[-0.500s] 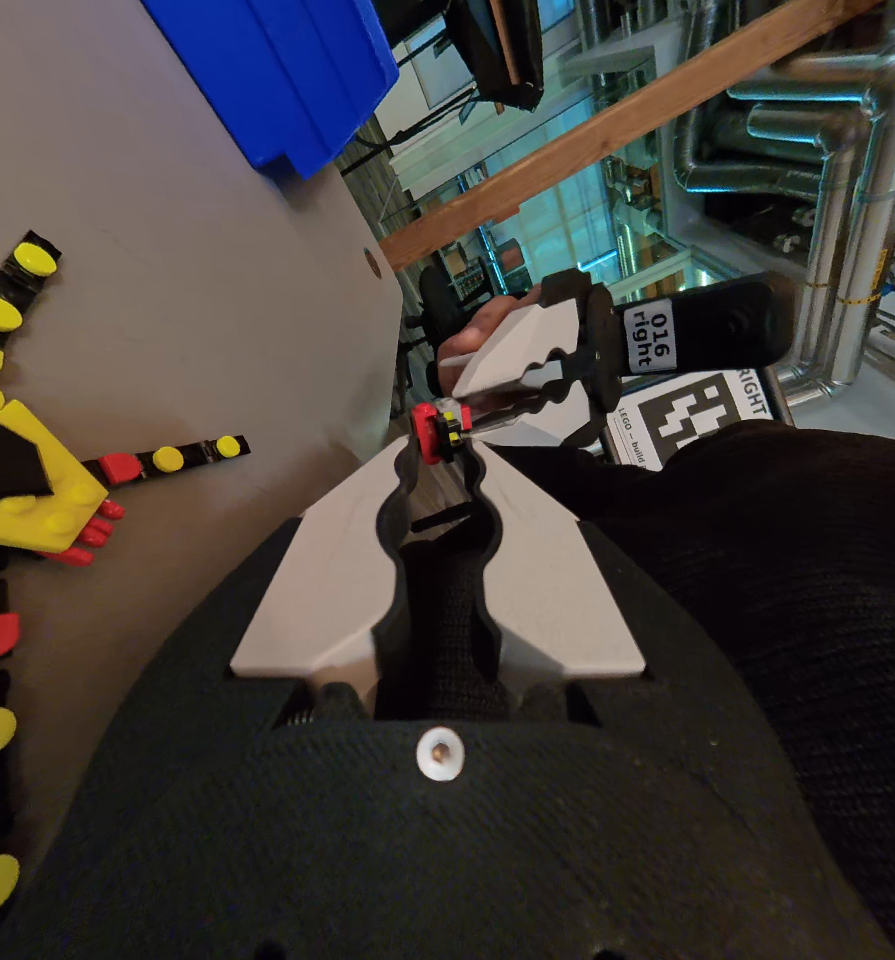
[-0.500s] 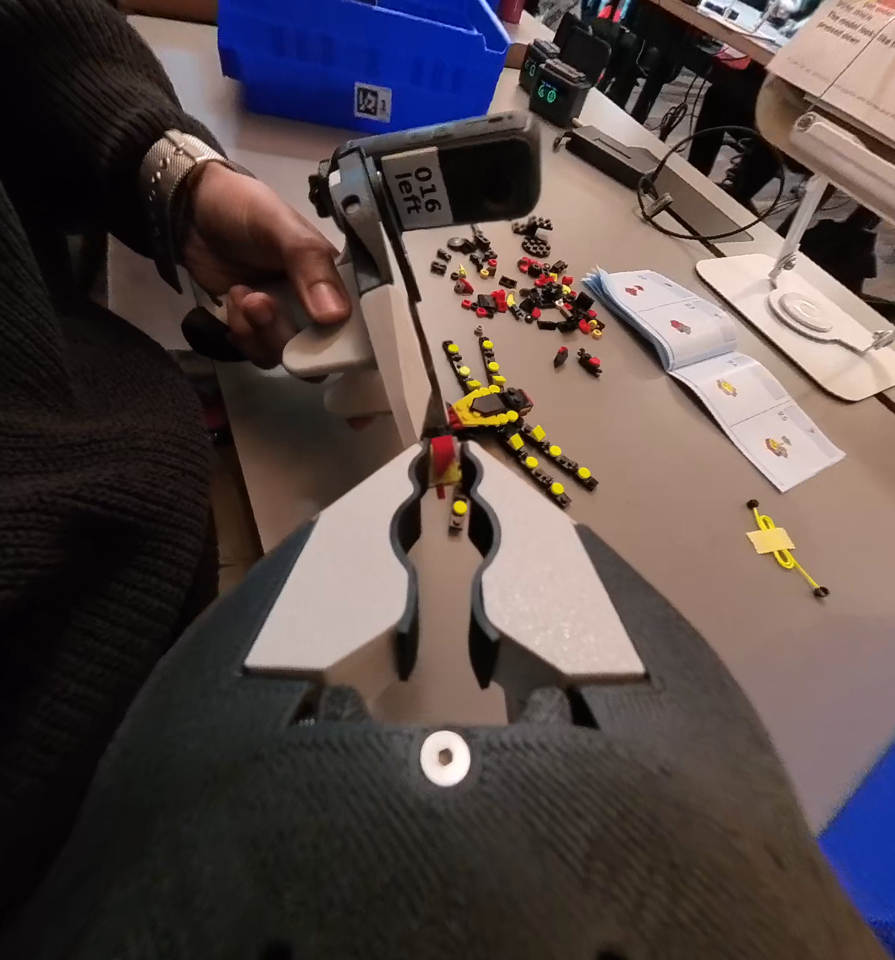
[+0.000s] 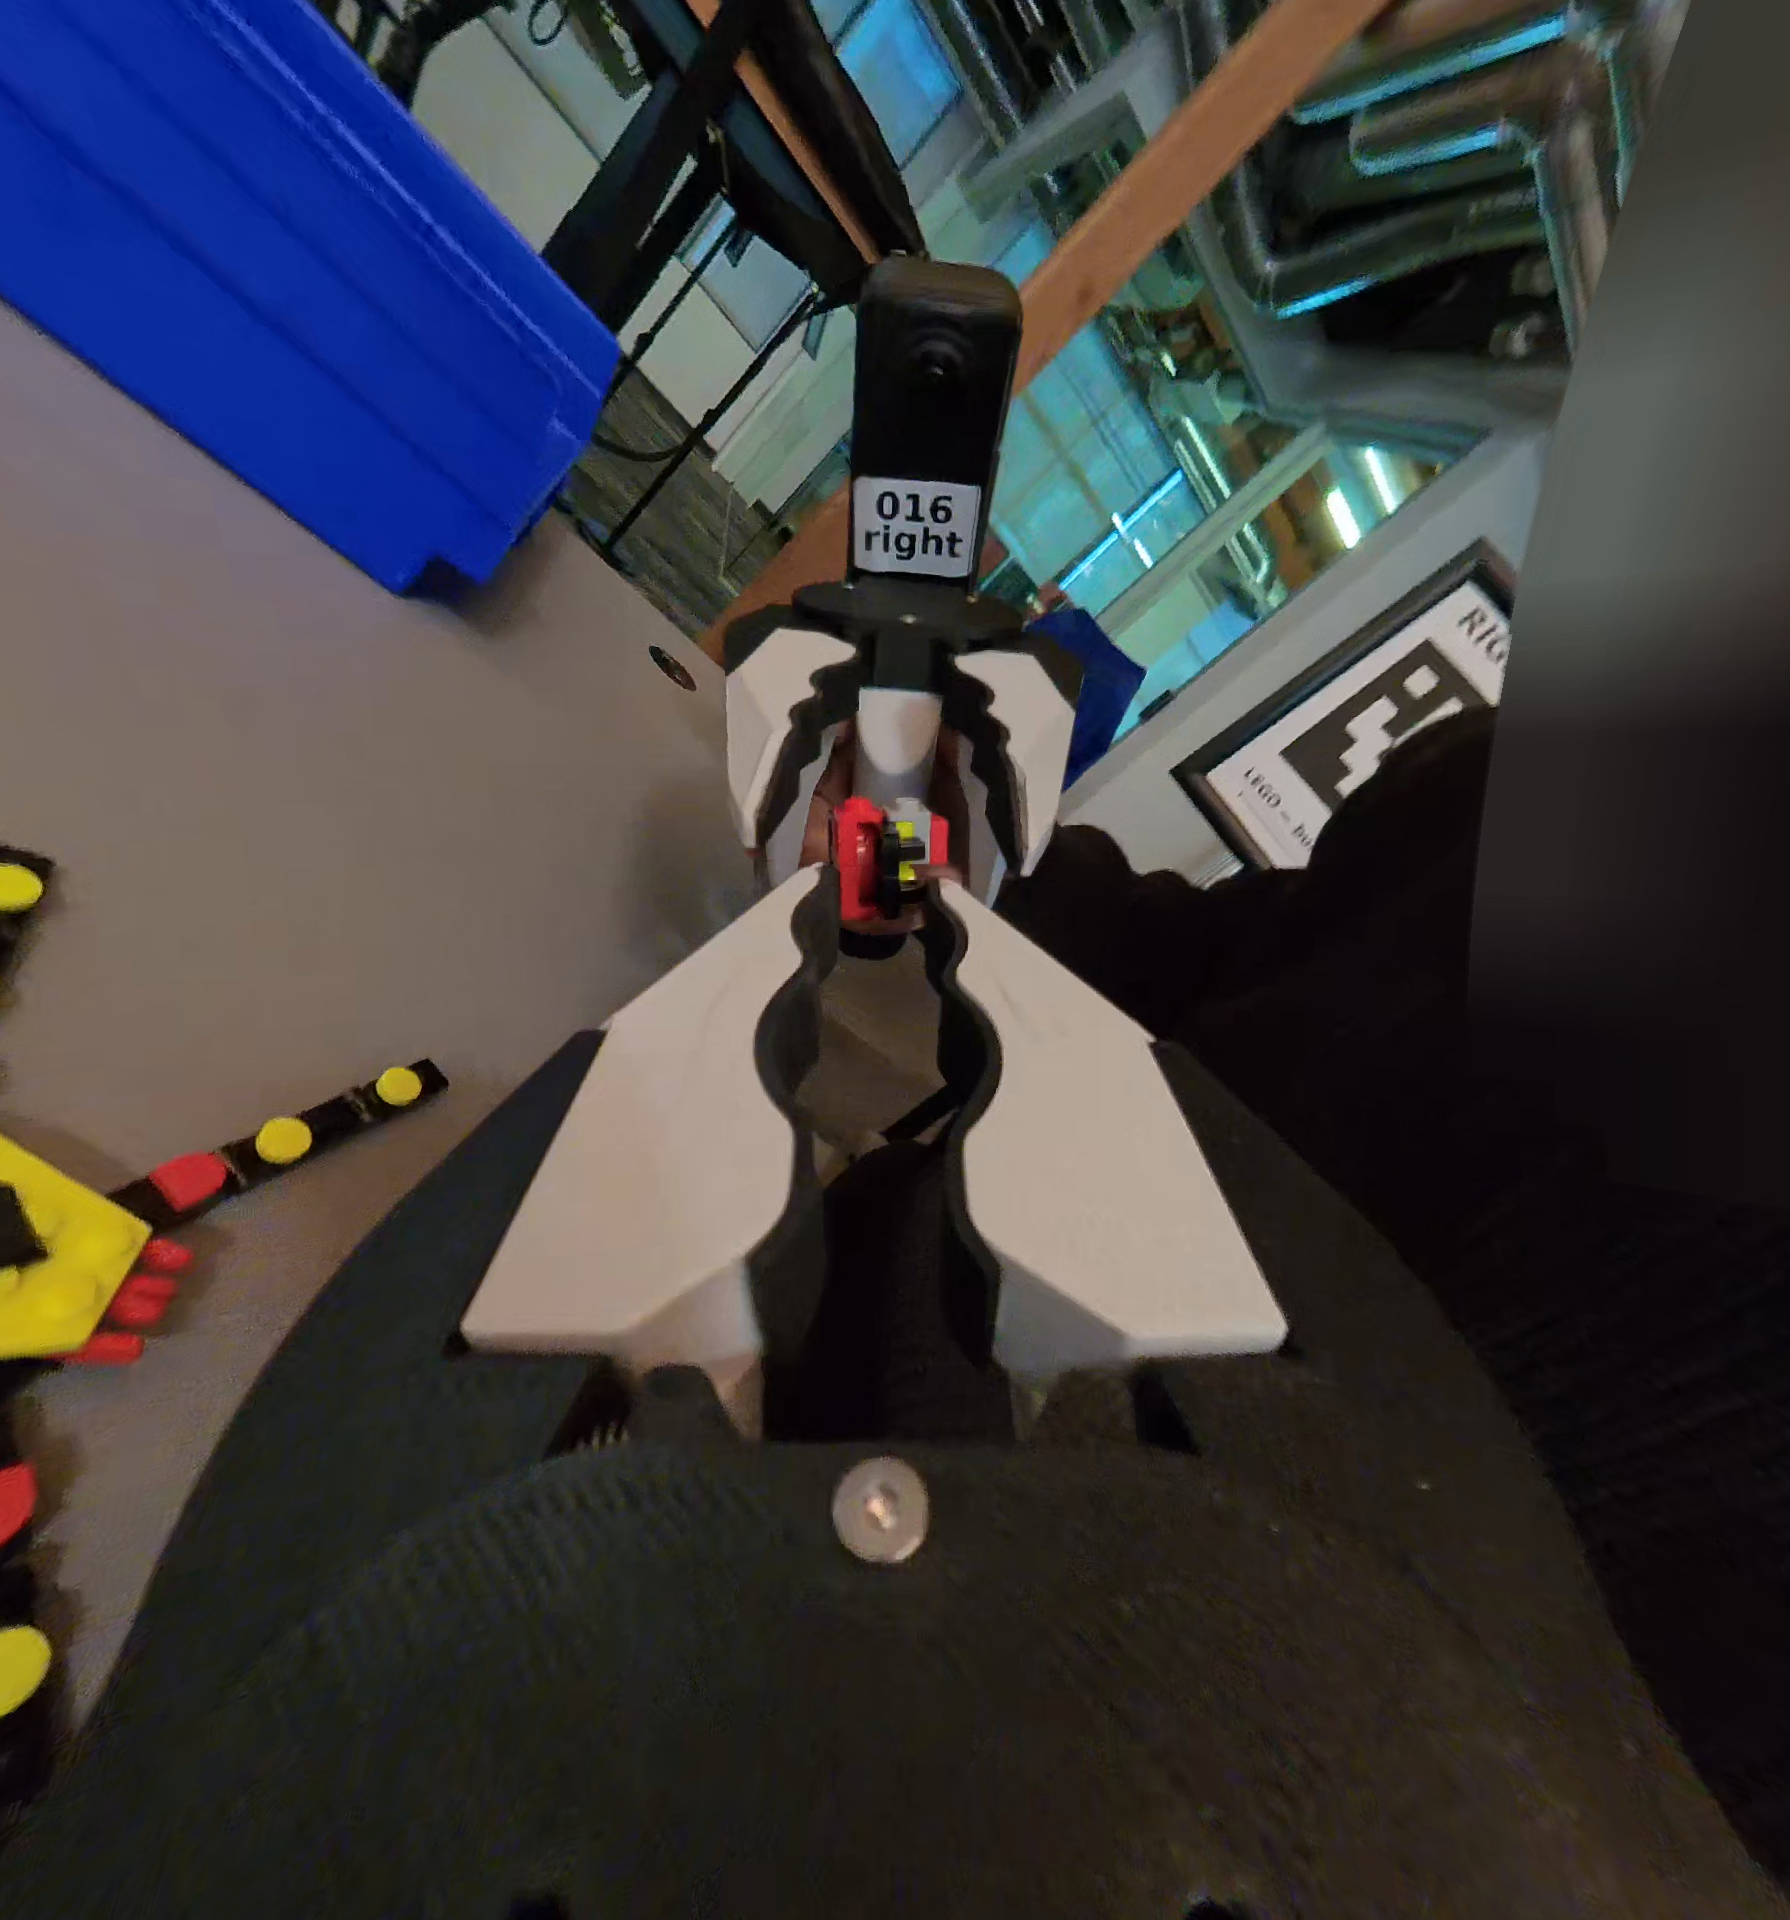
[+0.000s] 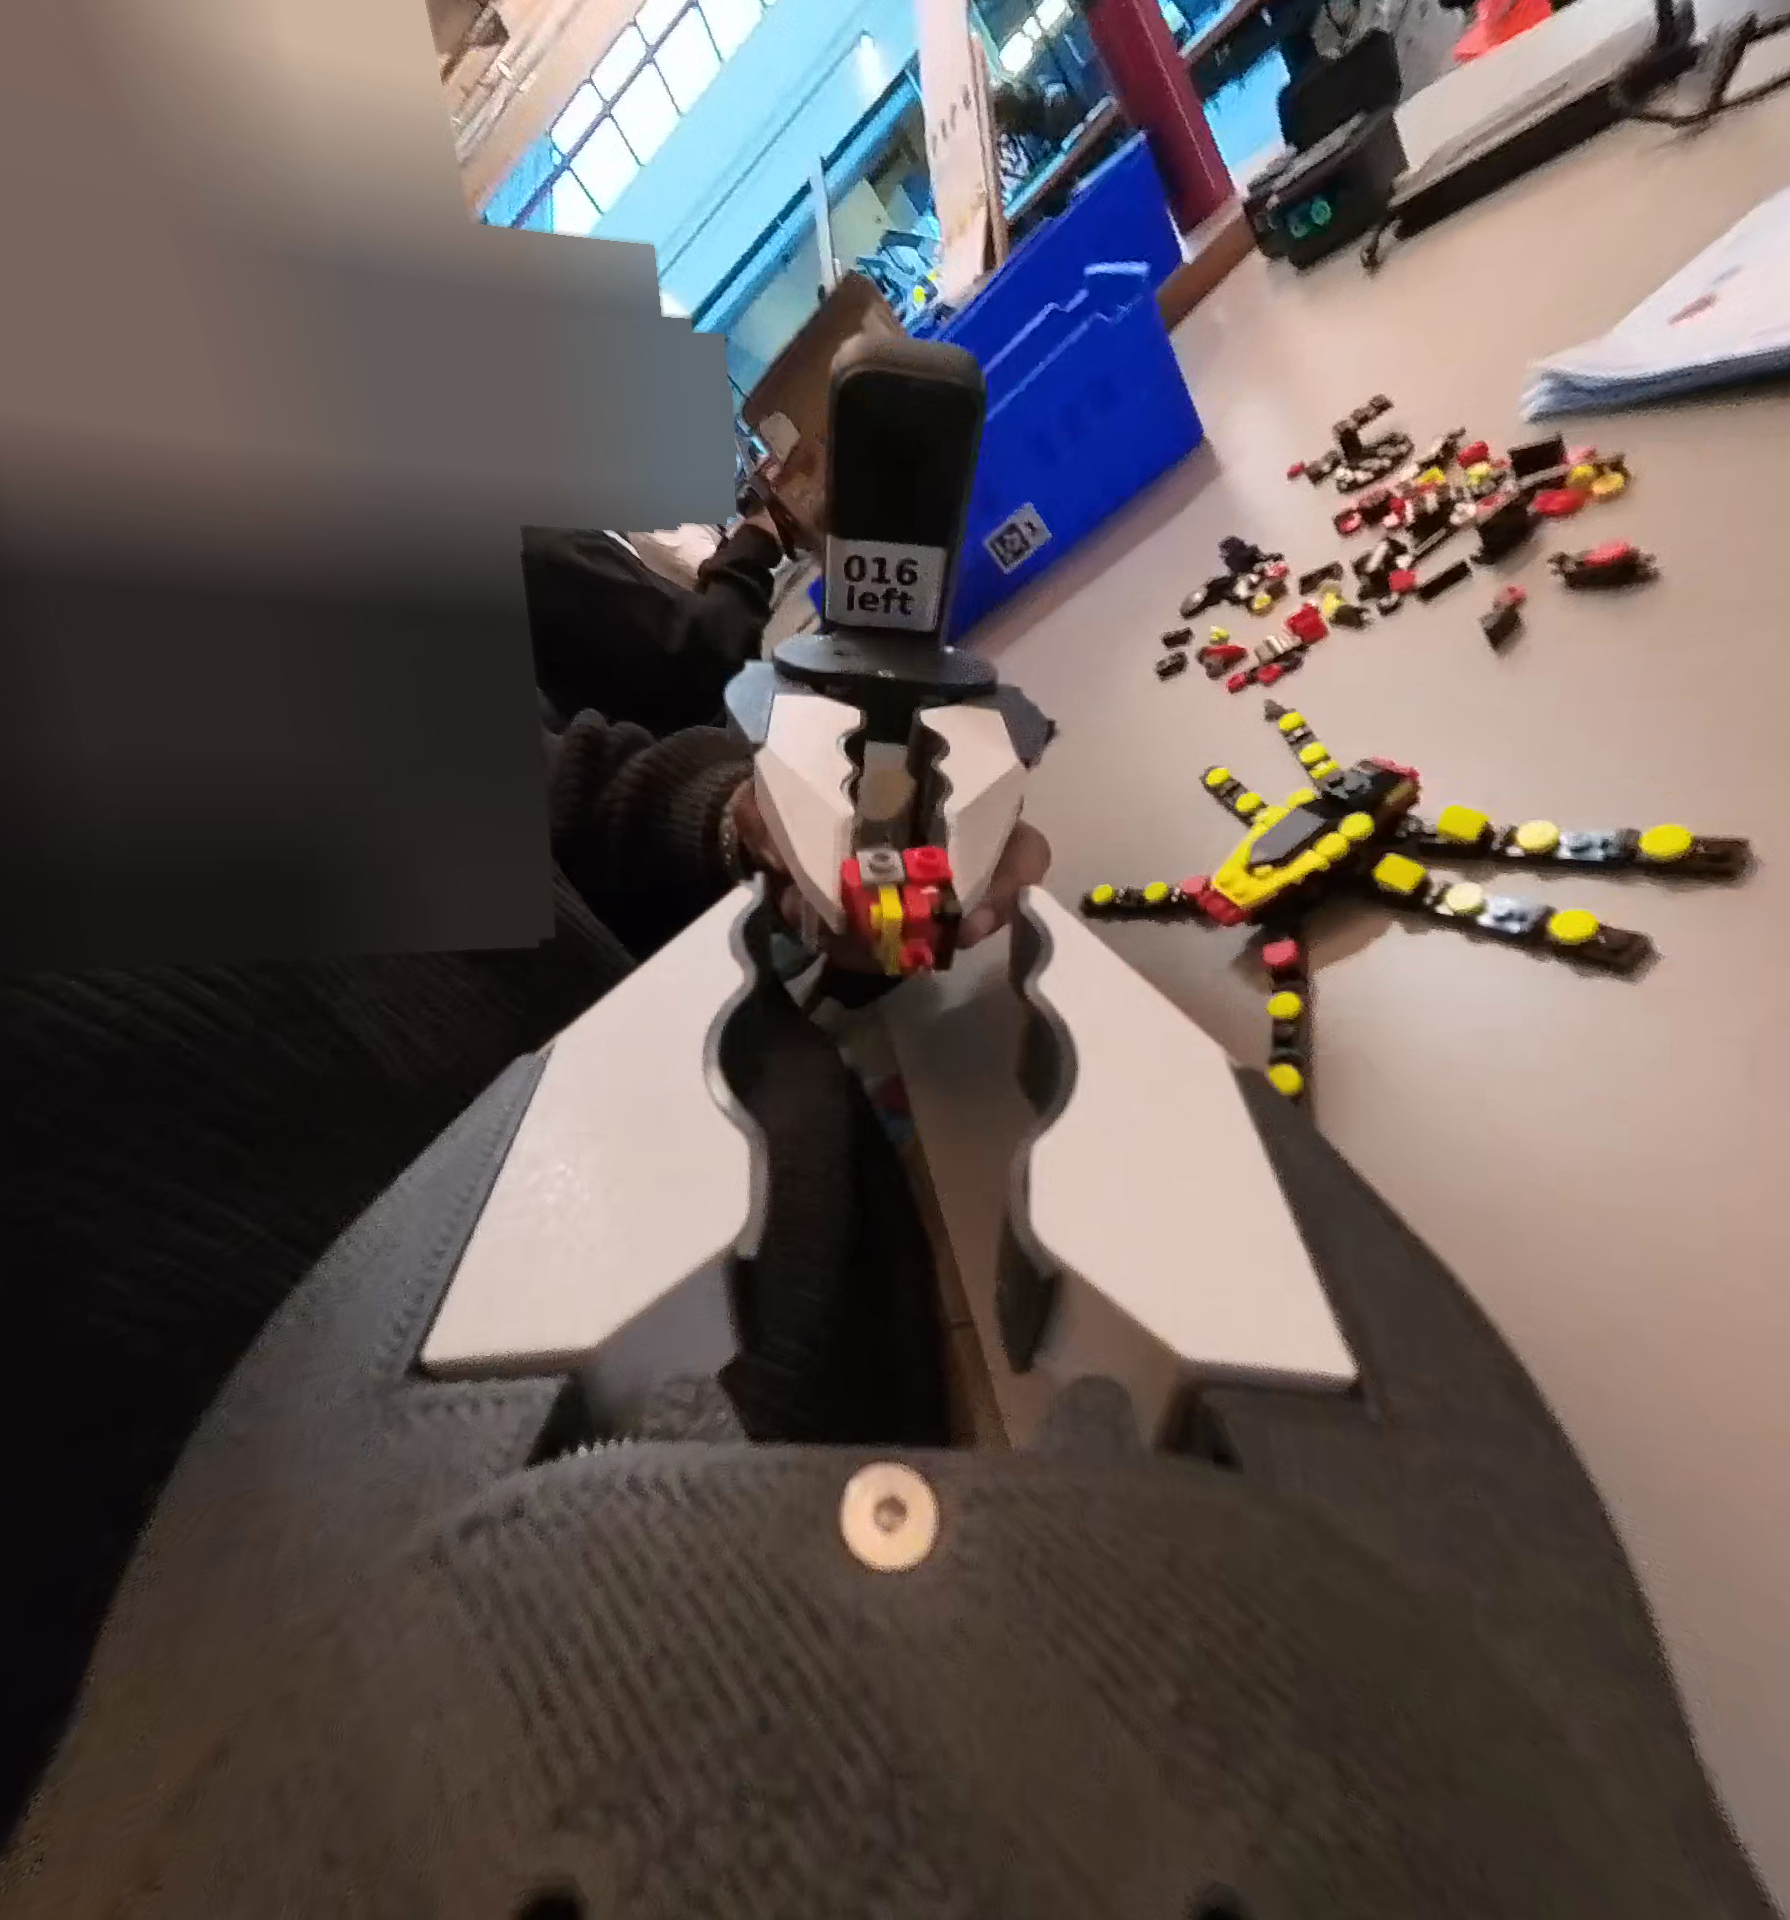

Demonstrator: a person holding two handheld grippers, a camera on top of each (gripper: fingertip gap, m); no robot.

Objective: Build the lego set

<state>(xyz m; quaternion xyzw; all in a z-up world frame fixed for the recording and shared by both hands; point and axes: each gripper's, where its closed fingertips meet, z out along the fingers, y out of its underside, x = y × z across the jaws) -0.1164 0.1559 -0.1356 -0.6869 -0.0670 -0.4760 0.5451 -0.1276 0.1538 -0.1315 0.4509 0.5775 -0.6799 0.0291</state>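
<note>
1. Left gripper (image 3: 875, 894): clenched on a small red, black and yellow sub-assembly (image 3: 886, 857), pinched at the very fingertips. It is held in the air, off the table (image 3: 351, 831).
2. Right gripper (image 4: 886, 935): faces the left one head-on. Its jaws stand apart on either side of the sub-assembly (image 4: 896, 909) and grasp nothing; no contact visible.
3. Judgement on handling: the sub-assembly is light and rigid, but stud joints can pop apart under a twist or a sideways squeeze. The plastic is smooth, so a tip-only pinch may slip. Best hold is across flat parallel faces, pressing along the stud axis.
4. Farther off, near the table's front edge, lies the main model (image 4: 1306, 847): a yellow and black body with long black arms bearing yellow round tiles. It lies flat, untouched. The thin arms look prone to snapping off if lifted by their ends; the body is the safer hold.
5. Beyond it, toward the table's middle, a scatter of loose pieces (image 4: 1410, 540).
6. At the far edge, a blue bin (image 4: 1067, 416) and an instruction booklet (image 4: 1722, 312).
</note>
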